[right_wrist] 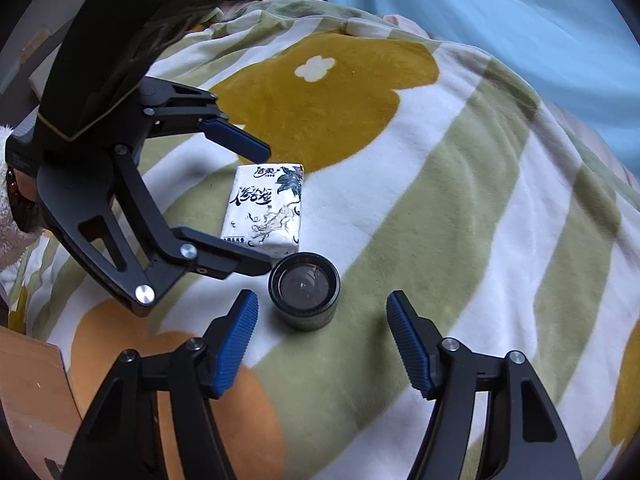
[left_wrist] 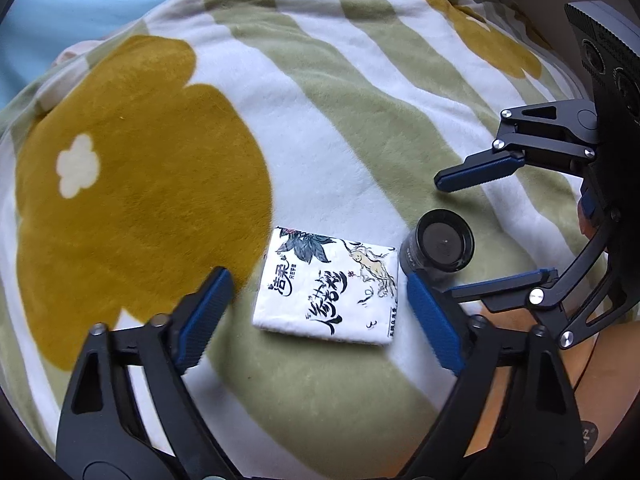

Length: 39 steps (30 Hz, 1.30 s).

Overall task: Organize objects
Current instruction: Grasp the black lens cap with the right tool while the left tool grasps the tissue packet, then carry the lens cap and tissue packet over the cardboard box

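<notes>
Left hand-held gripper [left_wrist: 316, 304] pitched steeply down, jaws parted and released, straddling the tissue pack [left_wrist: 327, 289] at lower centre of the left wrist view; neither blue pad touches the pack. The pack lies flat on the blanket [left_wrist: 360, 128], printed face up.

Right hand-held gripper [right_wrist: 322, 336] also tilted steeply down, jaws apart and gripping nothing. The black jar [right_wrist: 305, 291] stands upright just ahead of its fingertips, nearer the left pad, no contact visible.

Jar sits just beside the pack's corner; whether they touch, cannot tell. In the right wrist view the left hand-held gripper enters from the upper left, its fingers bracketing the pack. Blanket is striped green and white with mustard flowers.
</notes>
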Each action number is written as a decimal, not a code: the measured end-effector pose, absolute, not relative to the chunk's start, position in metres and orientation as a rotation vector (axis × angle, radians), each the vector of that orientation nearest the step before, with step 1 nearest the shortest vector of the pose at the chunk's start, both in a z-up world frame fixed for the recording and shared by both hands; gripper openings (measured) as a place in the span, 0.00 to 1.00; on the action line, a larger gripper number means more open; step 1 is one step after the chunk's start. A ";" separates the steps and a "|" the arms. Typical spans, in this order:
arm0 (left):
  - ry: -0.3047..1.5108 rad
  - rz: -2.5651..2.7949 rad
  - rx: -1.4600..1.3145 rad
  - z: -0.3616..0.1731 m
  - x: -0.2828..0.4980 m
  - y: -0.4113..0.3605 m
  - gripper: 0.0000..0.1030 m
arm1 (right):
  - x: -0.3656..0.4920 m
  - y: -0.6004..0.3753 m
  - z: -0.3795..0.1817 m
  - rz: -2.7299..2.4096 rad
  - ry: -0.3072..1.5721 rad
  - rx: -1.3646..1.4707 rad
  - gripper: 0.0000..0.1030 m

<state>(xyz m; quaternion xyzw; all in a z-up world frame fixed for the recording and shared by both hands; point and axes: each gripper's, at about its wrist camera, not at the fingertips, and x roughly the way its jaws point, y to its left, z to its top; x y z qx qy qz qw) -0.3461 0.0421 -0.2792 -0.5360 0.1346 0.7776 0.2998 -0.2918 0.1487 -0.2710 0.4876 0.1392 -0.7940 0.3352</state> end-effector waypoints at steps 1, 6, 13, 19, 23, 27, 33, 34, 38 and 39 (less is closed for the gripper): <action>0.357 2.059 -1.430 -0.281 -0.346 0.042 0.79 | -0.292 0.148 -0.272 -2.069 0.363 1.271 0.57; 0.354 2.046 -1.419 -0.281 -0.346 0.042 0.74 | -0.295 0.144 -0.275 -2.055 0.354 1.273 0.50; 0.347 2.035 -1.410 -0.279 -0.344 0.039 0.59 | -0.295 0.136 -0.276 -2.037 0.371 1.268 0.32; 0.325 2.051 -1.408 -0.274 -0.338 0.035 0.59 | -0.292 0.136 -0.273 -2.052 0.364 1.267 0.32; 0.320 2.068 -1.403 -0.264 -0.332 0.031 0.59 | -0.286 0.137 -0.265 -2.058 0.359 1.268 0.32; 0.311 2.090 -1.379 -0.245 -0.325 0.029 0.59 | -0.280 0.135 -0.252 -2.072 0.367 1.249 0.32; 0.316 2.129 -1.335 -0.211 -0.305 0.028 0.59 | -0.261 0.137 -0.222 -2.107 0.379 1.206 0.32; 0.317 2.135 -1.330 -0.206 -0.301 0.028 0.59 | -0.256 0.137 -0.215 -2.115 0.379 1.197 0.32; 0.324 2.161 -1.304 -0.179 -0.276 0.026 0.59 | -0.235 0.139 -0.192 -2.136 0.390 1.171 0.32; 0.325 2.166 -1.299 -0.173 -0.270 0.027 0.59 | -0.229 0.140 -0.185 -2.141 0.393 1.166 0.32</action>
